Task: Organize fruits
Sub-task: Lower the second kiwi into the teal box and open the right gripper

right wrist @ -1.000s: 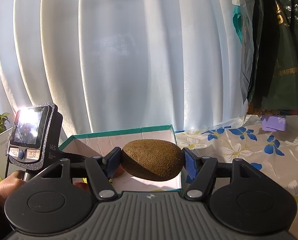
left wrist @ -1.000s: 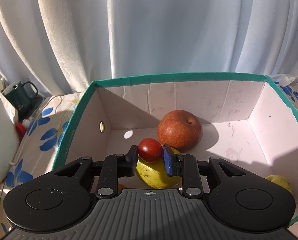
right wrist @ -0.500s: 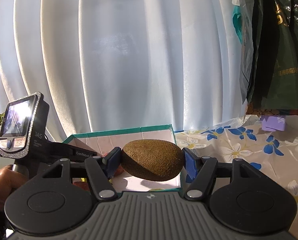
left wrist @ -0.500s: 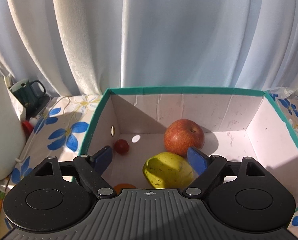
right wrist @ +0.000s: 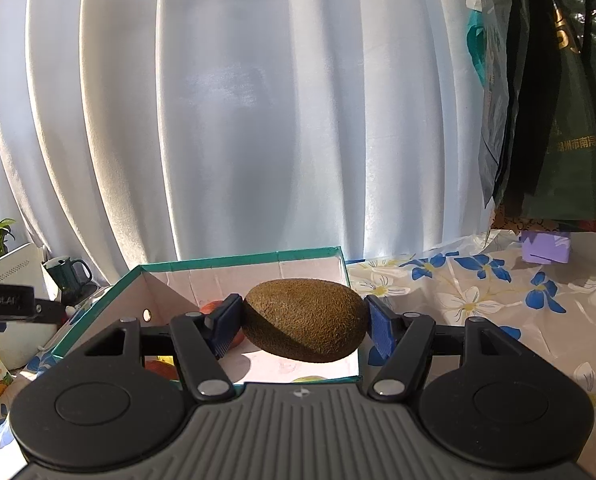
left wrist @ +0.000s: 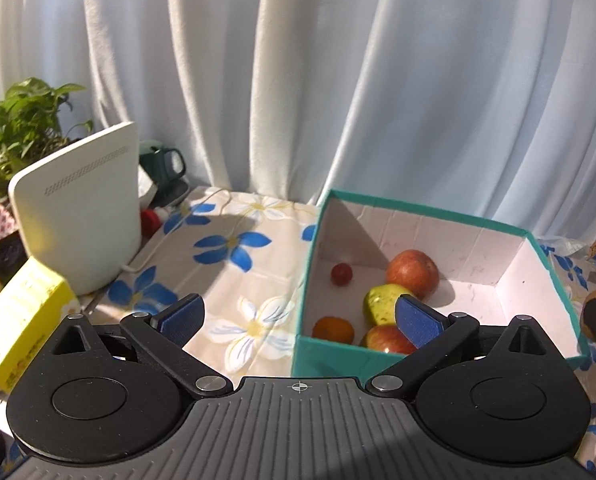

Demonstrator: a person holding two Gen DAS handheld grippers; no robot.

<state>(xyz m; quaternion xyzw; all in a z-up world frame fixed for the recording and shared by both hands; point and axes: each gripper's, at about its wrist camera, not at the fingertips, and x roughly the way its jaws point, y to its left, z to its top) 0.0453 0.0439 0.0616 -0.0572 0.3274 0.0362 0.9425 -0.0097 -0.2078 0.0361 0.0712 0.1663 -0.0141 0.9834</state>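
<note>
A teal-rimmed cardboard box (left wrist: 437, 216) with a white inside stands on the flowered tablecloth. In it lie a small red tomato (left wrist: 341, 274), a red apple (left wrist: 413, 268), a yellow-green fruit (left wrist: 383, 303), an orange fruit (left wrist: 333, 329) and another red apple (left wrist: 385, 340). My left gripper (left wrist: 298, 320) is open and empty, pulled back to the box's near left corner. My right gripper (right wrist: 303, 326) is shut on a brown kiwi (right wrist: 305, 325), held above the near edge of the box (right wrist: 242, 260).
Left of the box stand a white device (left wrist: 78, 204), a dark green mug (left wrist: 162, 164), a yellow carton (left wrist: 22, 320) and a potted plant (left wrist: 22, 120). White curtains hang behind. Dark bags (right wrist: 553, 100) hang at the right above a purple block (right wrist: 545, 247).
My left gripper opened, released the tomato into the box, then drew back and to the left. The right gripper with the kiwi stayed still.
</note>
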